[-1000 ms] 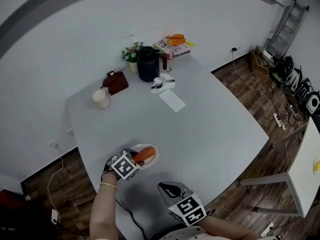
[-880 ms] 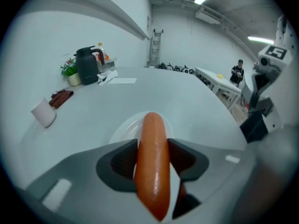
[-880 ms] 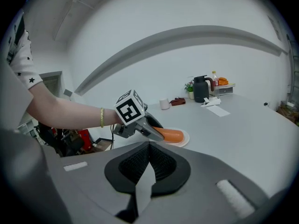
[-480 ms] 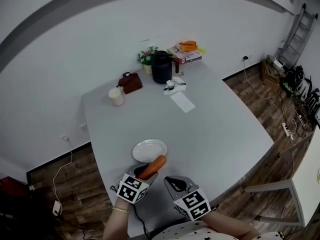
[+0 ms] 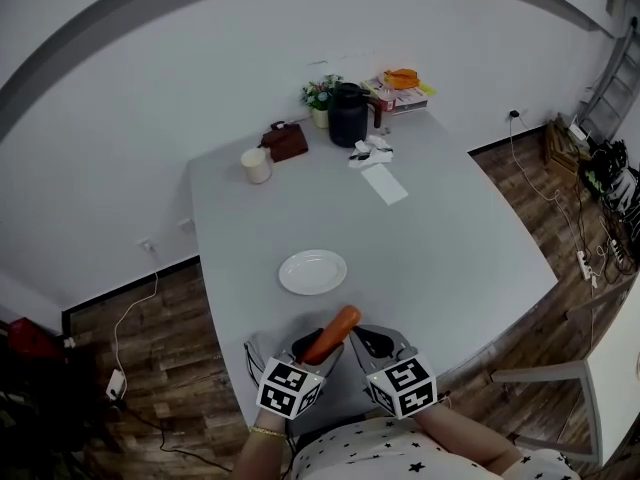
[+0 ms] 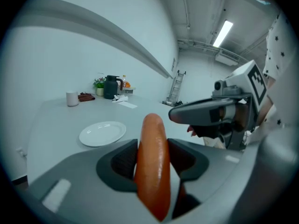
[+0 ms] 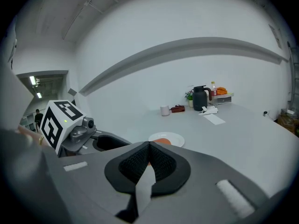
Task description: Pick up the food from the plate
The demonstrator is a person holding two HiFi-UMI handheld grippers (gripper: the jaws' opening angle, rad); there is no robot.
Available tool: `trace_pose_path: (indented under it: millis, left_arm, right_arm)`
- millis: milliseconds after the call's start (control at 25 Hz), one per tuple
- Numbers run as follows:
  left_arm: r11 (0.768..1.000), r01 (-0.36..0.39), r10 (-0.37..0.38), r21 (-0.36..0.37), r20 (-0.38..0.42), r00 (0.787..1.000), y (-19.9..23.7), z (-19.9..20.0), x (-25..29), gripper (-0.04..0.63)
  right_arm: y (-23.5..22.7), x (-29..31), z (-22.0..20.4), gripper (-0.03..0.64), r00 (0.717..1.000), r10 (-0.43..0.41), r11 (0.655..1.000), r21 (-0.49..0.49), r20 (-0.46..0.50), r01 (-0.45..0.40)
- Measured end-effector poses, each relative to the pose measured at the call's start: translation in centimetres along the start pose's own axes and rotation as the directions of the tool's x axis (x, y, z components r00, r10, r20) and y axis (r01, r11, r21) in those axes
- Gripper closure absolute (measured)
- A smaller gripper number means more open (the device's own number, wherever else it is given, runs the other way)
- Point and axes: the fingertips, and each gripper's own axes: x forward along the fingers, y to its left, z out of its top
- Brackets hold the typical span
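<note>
The left gripper [image 6: 153,155] is pinching the sausage [image 5: 334,330] and holding it up over the table's [image 5: 450,228] near edge, clear of the plate [image 5: 313,272]. The right gripper [image 7: 148,164] is sitting just beside it, pressed together on nothing.

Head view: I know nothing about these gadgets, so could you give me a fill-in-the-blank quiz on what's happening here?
The left gripper is shut on an orange-red ___.
The white plate on the table is ___.
The right gripper has its jaws ___, with nothing between them.
Missing words: sausage; empty; shut.
</note>
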Motion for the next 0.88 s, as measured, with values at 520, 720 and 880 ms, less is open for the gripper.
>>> trace_pose_path:
  millis: [520, 720, 880]
  left_arm:
    - [0.999, -0.038, 0.038, 0.017, 0.018, 0.999, -0.04, 0.66, -0.47, 0.393]
    - [0.999, -0.038, 0.037, 0.018, 0.019, 0.999, -0.09, 0.8, -0.46, 0.393]
    - [0.999, -0.032, 0.031, 0.014, 0.022, 0.999, -0.1, 0.94, -0.29, 0.393]
  right_arm:
    - [0.04, -0.01, 0.69, 0.623, 1.0, -0.017, 0.998, -0.053, 0.019, 0.018]
    - [-0.04, -0.11, 0.86, 0.623, 0.999, -0.025, 0.998, -0.054, 0.023, 0.026]
    - [-0.07, -0.09, 0.81, 0.623, 0.999, -0.028, 0.998, -0.055, 0.023, 0.03]
